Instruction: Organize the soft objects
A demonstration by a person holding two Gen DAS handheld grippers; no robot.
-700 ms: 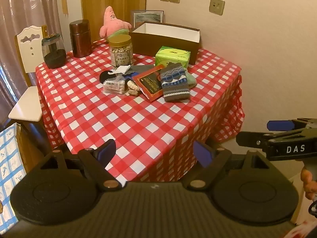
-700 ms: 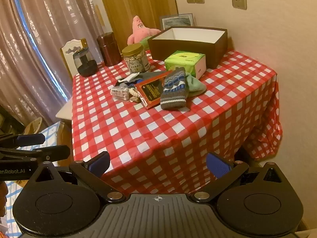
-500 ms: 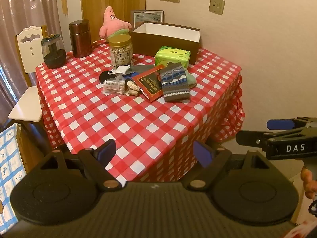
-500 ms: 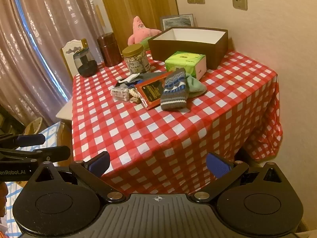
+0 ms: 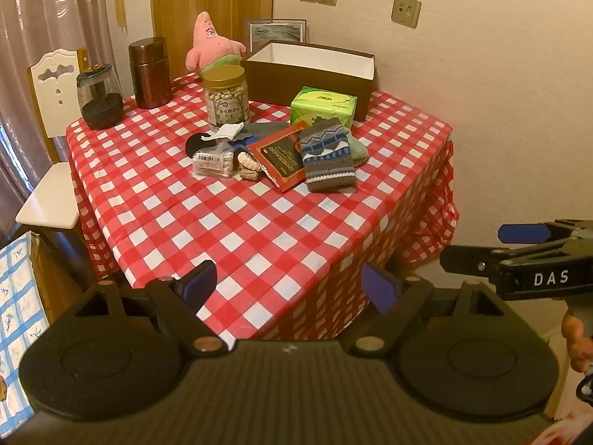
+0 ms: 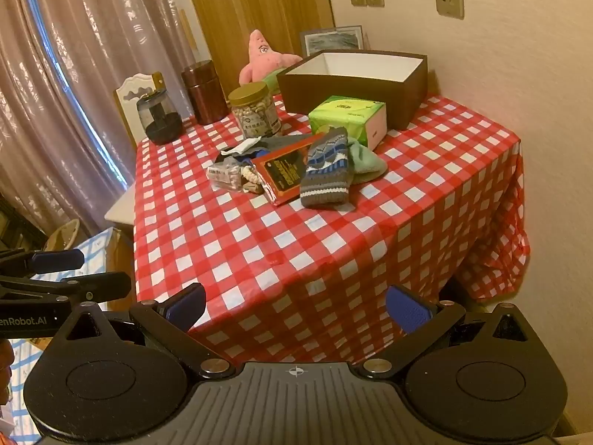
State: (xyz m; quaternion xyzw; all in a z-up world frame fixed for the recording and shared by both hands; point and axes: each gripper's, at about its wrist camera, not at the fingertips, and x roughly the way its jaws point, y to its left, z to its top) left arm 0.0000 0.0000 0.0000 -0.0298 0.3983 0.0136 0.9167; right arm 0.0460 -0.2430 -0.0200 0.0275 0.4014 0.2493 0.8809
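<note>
Both the left gripper [image 5: 287,285] and right gripper [image 6: 296,306] are hovering with fingers apart, gripping nothing. The patterned sock [image 5: 326,155] is lying mid-table [image 5: 259,230], near the brown box [image 5: 311,70].

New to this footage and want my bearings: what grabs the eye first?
The red checked tablecloth fills the view. Mid-table a patterned sock lies in a small clutter pile, with an open brown box behind it by the wall. A pink plush star stands at the far edge, left of the box.
</note>
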